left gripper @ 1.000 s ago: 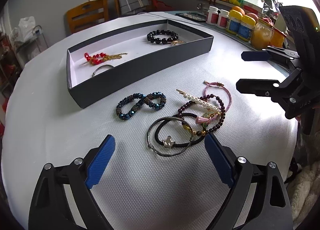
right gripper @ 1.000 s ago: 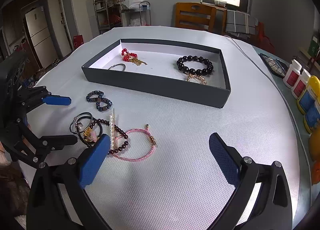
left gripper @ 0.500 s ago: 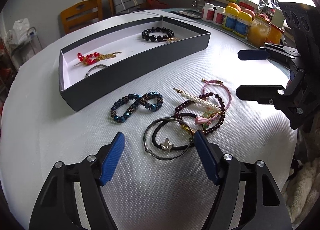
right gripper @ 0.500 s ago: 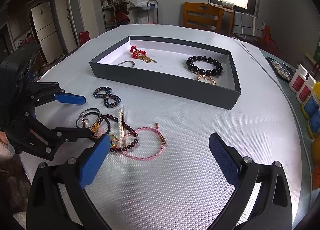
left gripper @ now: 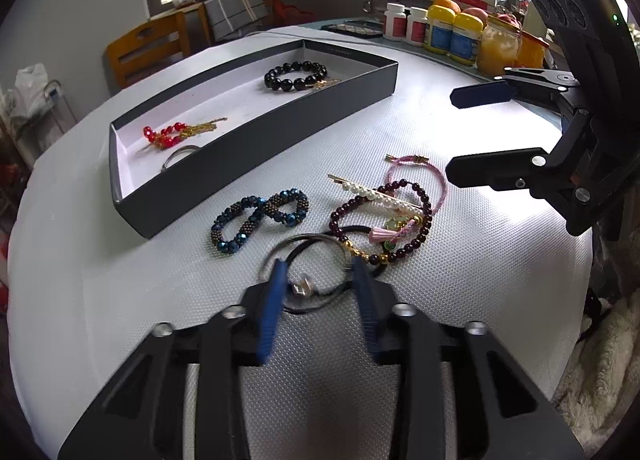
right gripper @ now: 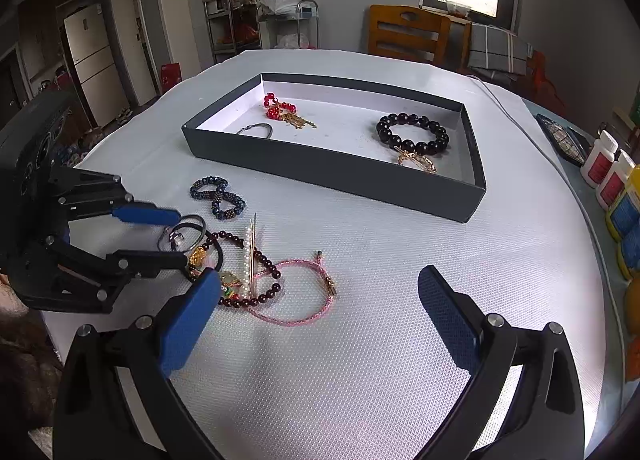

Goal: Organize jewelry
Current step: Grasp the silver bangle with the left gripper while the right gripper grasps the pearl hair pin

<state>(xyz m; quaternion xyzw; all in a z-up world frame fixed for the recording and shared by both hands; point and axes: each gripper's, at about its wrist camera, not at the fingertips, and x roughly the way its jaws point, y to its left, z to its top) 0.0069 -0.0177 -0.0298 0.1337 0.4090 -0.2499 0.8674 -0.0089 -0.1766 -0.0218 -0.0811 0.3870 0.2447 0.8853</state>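
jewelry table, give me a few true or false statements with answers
1. The black bead bracelet lies inside the box. True.
2. The left claw is spread wide above bare table. False: its fingers straddle the silver bangle, close on both sides.
3. The pink bracelet is in the box. False: it lies on the table outside it.
4. The right claw is open and holds nothing. True.
5. The blue bead bracelet is twisted into a figure eight. True.
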